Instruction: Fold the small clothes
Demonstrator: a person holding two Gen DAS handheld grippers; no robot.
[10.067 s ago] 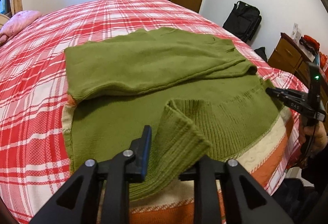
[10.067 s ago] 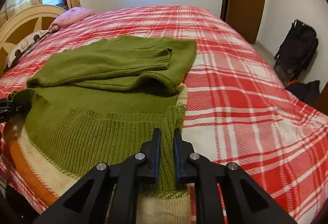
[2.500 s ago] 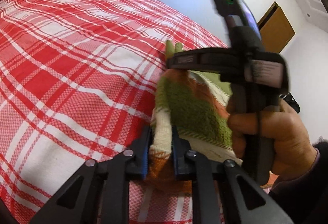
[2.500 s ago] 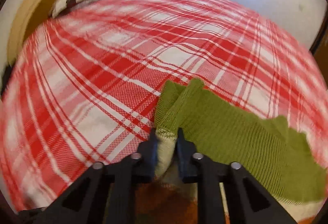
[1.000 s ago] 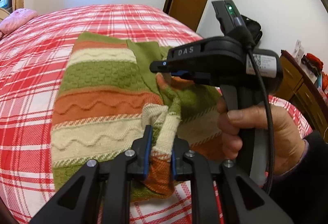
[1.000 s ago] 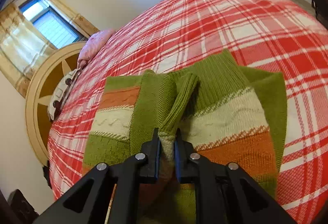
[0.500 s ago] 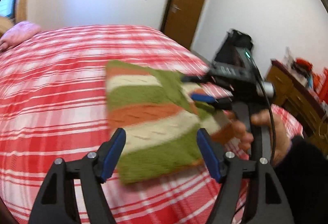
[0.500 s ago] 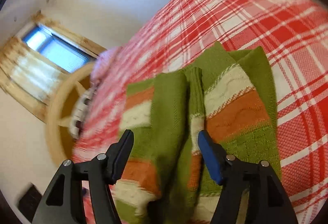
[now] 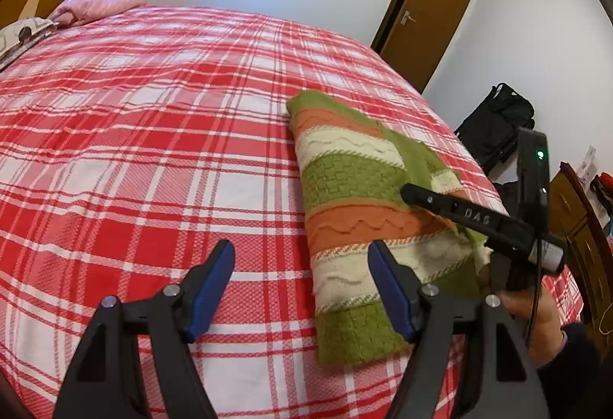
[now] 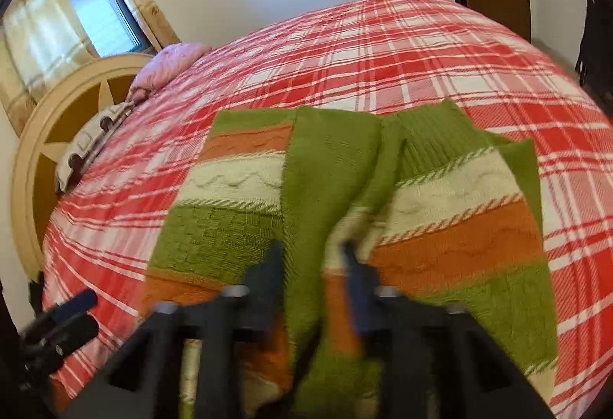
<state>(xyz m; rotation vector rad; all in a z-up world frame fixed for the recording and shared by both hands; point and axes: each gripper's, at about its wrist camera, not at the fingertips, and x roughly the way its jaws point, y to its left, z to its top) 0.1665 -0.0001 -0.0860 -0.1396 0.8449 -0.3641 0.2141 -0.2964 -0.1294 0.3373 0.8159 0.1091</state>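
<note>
A folded knit sweater (image 9: 356, 197) with green, orange and cream stripes lies on the red plaid bed (image 9: 153, 135). My left gripper (image 9: 302, 288) is open and empty, low over the bed just left of the sweater's near end. The right gripper (image 9: 410, 193) shows in the left wrist view, reaching over the sweater's right side. In the right wrist view the sweater (image 10: 440, 197) fills the middle, a green flap lying across it. My right gripper (image 10: 312, 262) is blurred, its jaws apart over the sweater's near edge, holding nothing.
A pink pillow (image 9: 99, 1) and a round wooden headboard (image 10: 38, 135) are at the head of the bed. A brown door (image 9: 429, 5), a black bag (image 9: 494, 128) and a wooden cabinet (image 9: 574, 212) stand to the right of the bed.
Both grippers have let go of the sweater and opened. The left has drawn back to the left of it; the sweater now lies flat, folded on the bed.
</note>
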